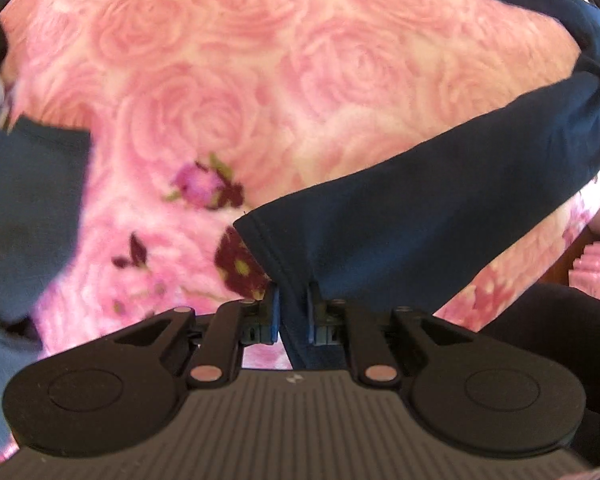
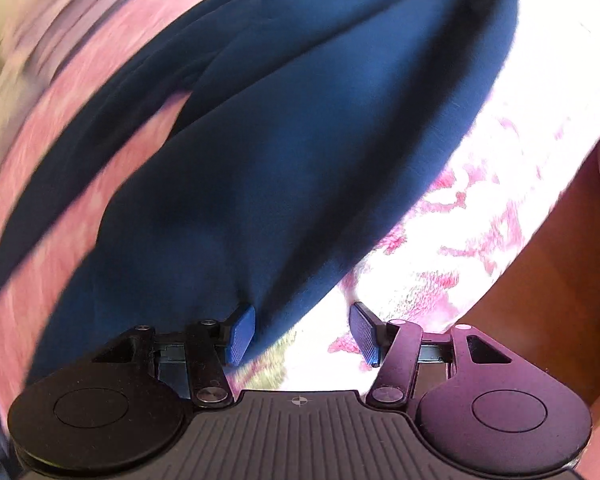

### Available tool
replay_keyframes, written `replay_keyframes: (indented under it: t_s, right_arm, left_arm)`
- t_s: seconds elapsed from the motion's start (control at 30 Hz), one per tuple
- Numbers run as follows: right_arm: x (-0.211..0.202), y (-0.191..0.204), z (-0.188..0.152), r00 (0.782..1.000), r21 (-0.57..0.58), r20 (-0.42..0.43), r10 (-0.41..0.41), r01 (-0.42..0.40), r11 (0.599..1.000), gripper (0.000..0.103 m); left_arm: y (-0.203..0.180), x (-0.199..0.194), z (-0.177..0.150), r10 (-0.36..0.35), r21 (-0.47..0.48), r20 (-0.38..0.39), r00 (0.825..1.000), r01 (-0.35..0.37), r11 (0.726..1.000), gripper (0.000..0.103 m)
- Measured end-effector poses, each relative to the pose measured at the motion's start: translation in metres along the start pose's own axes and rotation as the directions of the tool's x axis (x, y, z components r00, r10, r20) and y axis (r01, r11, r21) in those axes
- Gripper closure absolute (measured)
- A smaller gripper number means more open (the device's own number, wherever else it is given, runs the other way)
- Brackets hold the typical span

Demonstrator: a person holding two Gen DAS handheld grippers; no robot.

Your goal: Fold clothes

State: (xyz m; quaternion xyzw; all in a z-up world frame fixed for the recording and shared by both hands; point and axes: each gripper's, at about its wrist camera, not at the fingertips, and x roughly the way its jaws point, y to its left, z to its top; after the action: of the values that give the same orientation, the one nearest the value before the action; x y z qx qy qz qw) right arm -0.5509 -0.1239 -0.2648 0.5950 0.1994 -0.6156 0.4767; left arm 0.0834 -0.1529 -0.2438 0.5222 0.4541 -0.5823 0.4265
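The left gripper (image 1: 293,312) has its blue ribbed pads pinching the stitched hem of a navy knit garment (image 1: 440,200), which drapes across a plush pink rose-patterned blanket (image 1: 260,80). The right gripper (image 2: 302,334) hovers with jaws spread, soft dark cloth brushing its left pad (image 2: 242,334)

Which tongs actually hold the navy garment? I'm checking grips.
The left tongs: their blue pads are shut on the navy garment. The right tongs stand open, cloth only brushing one pad.
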Motion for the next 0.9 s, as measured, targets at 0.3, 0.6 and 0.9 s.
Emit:
replay_keyframes:
  t_s: [0.3, 0.6, 0.9]
  right_arm:
    - [-0.029, 0.014, -0.003, 0.997, 0.0, 0.066, -0.028, 0.028, 1.0, 0.047]
    - [-0.014, 0.023, -0.022, 0.997, 0.051, 0.042, 0.066, -0.068, 0.996, 0.047]
    - [-0.003, 0.019, 0.008, 0.994, 0.19, 0.071, 0.087, -0.099, 0.977, 0.102]
  left_arm:
    - [0.028, -0.092, 0.031, -0.002, -0.068, 0.367, 0.93, 0.028, 0.997, 0.093]
    - [0.05, -0.013, 0.027, -0.09, -0.115, 0.153, 0.984, 0.108, 0.987, 0.092]
    - [0.064, -0.011, 0.041, -0.102, -0.098, 0.175, 0.979, 0.121, 0.988, 0.091]
